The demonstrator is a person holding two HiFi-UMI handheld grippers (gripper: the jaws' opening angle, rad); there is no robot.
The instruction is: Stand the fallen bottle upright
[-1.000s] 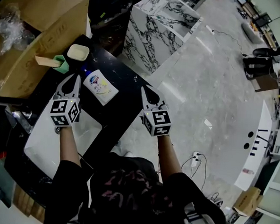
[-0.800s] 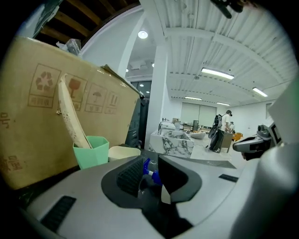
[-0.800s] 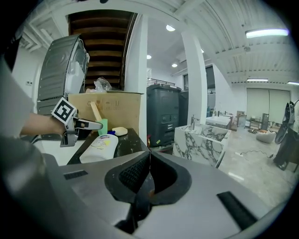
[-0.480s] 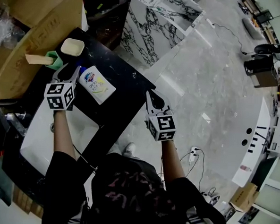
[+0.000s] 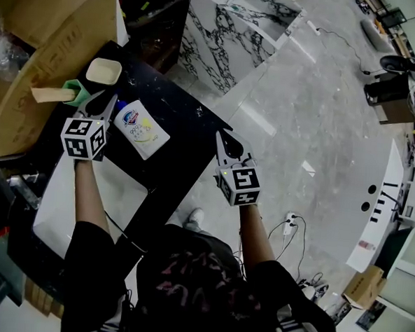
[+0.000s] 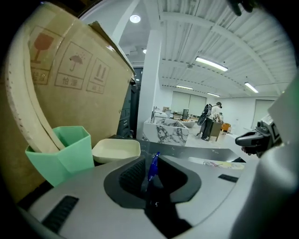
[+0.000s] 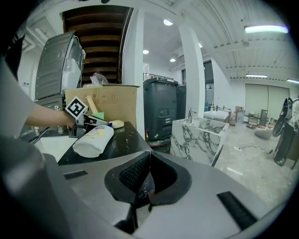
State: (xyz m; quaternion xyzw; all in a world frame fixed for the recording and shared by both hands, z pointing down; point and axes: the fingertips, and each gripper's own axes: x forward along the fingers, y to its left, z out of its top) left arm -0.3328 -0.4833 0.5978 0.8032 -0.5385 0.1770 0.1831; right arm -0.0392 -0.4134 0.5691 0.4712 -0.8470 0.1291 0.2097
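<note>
A white bottle point(image 5: 142, 130) with a blue cap point(image 5: 121, 106) lies on its side on the black counter point(image 5: 184, 143). In the right gripper view the bottle point(image 7: 93, 139) lies ahead at the left, cap pointing away. My left gripper point(image 5: 104, 102) is at the cap end, just left of the bottle. Its jaws are closing to a narrow gap, and a sliver of the blue cap point(image 6: 153, 165) shows in that gap. My right gripper point(image 5: 227, 137) hovers at the counter's right edge, apart from the bottle, jaws shut on nothing point(image 7: 148, 179).
A green cup point(image 5: 77, 89) with a wooden spatula and a cream dish point(image 5: 104, 71) stand just beyond the left gripper, against a cardboard box point(image 5: 47, 40). A white sink point(image 5: 86, 203) lies near me. A marble block point(image 5: 223, 29) stands past the counter's right edge.
My left gripper has moved forward and lower to the bottle's cap end, nearer the green cup. The right gripper has sunk slightly. The bottle lies where it was.
</note>
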